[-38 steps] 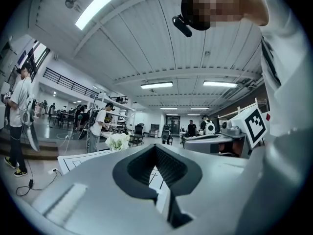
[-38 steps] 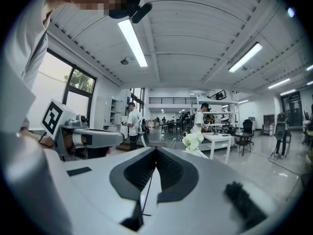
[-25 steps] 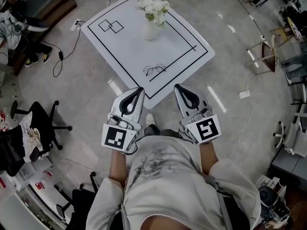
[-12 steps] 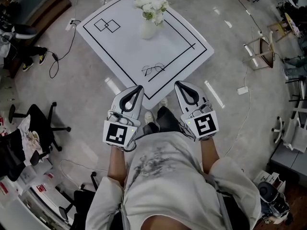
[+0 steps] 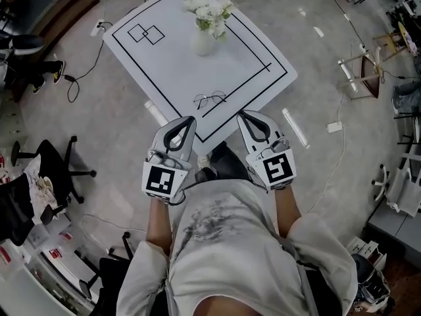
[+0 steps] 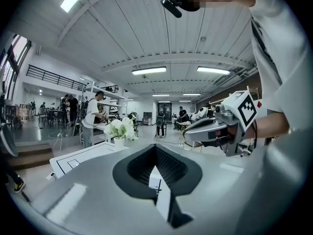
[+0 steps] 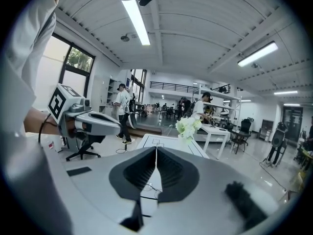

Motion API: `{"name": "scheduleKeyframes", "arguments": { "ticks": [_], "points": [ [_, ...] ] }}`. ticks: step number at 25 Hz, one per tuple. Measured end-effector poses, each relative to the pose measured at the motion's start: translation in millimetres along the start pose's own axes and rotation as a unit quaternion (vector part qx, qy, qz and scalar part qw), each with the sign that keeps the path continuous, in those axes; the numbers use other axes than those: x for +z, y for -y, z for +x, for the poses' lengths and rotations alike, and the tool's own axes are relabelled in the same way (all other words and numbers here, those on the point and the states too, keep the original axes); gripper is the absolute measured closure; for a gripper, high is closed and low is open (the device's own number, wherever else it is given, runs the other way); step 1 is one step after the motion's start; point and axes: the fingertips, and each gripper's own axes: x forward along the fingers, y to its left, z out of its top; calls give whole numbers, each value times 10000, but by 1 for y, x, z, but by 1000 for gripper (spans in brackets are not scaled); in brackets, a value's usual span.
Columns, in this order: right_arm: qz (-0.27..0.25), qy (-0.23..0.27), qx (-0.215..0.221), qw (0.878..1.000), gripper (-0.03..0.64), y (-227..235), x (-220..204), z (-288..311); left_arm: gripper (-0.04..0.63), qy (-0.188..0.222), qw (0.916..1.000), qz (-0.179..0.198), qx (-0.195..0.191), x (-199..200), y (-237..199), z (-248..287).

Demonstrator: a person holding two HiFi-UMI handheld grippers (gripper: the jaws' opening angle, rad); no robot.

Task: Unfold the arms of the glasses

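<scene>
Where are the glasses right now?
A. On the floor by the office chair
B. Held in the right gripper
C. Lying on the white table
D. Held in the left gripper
C: the head view shows the glasses lying on the white table, between the flower vase and the table's near corner. The left gripper and right gripper are shut, empty and apart from them.

Flower vase (image 5: 206, 42) on white table (image 5: 172, 66)
</scene>
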Motion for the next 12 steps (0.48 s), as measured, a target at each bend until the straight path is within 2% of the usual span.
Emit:
{"name": "scheduleKeyframes", "arguments": {
  "ticks": [4,7,12],
  "points": [
    [77,-57,105,9999,600,12,-9,15,586,-90,9999,49,3,-9,-7,16],
    [47,-135,201,9997,600,18,-15,25,586,-217,9997,-81,60,-14,-11,26],
    [34,-247,352,9991,600,26,-25,39,586,-269,9996,100,-3,-24,-17,40]
  ]
}}
